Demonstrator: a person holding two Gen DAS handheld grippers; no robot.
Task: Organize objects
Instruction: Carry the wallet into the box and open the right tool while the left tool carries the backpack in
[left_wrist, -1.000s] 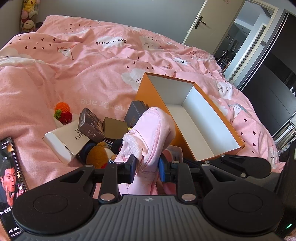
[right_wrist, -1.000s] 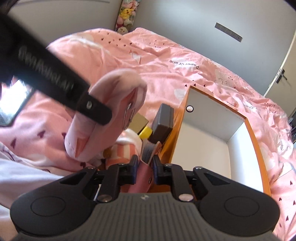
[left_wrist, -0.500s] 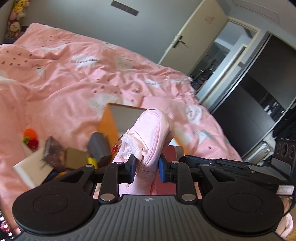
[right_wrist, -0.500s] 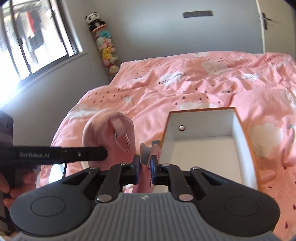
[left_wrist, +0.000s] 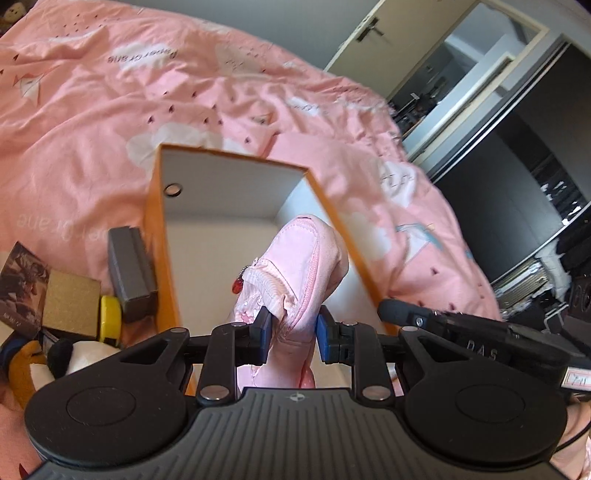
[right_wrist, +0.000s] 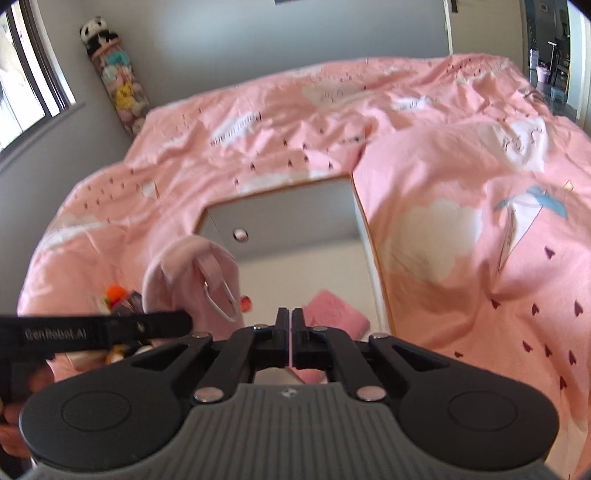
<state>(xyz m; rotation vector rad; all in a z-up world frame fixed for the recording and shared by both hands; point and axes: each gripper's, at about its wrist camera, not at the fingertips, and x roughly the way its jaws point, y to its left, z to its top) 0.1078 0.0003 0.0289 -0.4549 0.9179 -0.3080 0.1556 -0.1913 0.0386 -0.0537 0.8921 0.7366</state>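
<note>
The left gripper (left_wrist: 291, 334) pinches a pink fabric zip pouch (left_wrist: 295, 273) above the open orange cardboard box (left_wrist: 162, 236), its lower end hidden. The right gripper (right_wrist: 289, 334), just closing, is empty; a blurred pink item (right_wrist: 334, 314) lies inside.

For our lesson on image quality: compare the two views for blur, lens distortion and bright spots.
Left wrist view: fairly sharp on the pink pouch, edges bent by the fisheye, and the doorway bright. Right wrist view: softer, motion-blurred across the bedspread and box, with the window blown out.
</note>
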